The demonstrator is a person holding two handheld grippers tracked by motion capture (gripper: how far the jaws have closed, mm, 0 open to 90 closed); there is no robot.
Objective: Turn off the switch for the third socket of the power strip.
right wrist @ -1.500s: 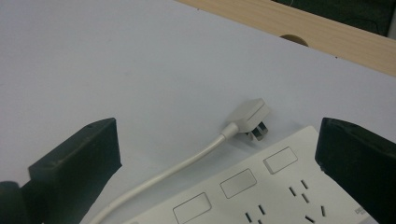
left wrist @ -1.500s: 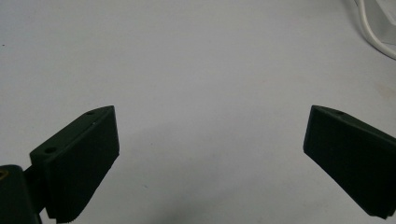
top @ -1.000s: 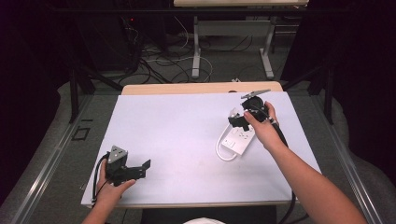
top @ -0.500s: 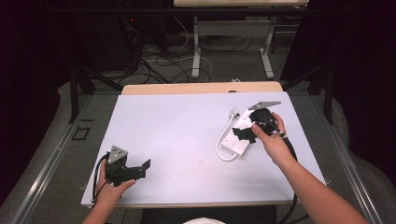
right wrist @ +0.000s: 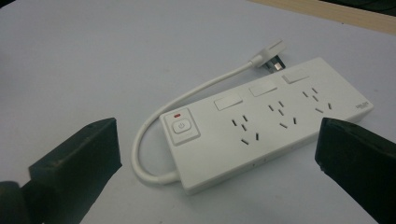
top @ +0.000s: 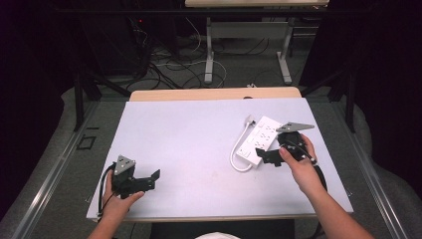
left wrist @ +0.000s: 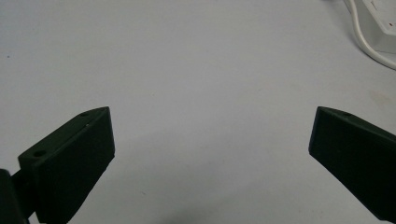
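A white power strip (top: 260,140) lies on the white table (top: 199,139) at the right, its short cord (top: 238,154) looped on its left and the plug (top: 249,120) at the far end. In the right gripper view the power strip (right wrist: 266,116) shows a switch button, several sockets and the plug (right wrist: 271,58). My right gripper (top: 263,154) is open, held just at the strip's near end, with nothing between its jaws. My left gripper (top: 149,180) is open near the table's front left edge, over bare surface (left wrist: 210,140).
A wooden strip (top: 214,93) borders the table's far edge. Beyond it stand desk legs (top: 209,50) and loose cables (top: 169,59) on the floor. The power strip's corner and cord (left wrist: 373,37) show at the top right of the left gripper view.
My right gripper has drawn back toward the person from over the power strip, which stays on the table. The left gripper has not moved.
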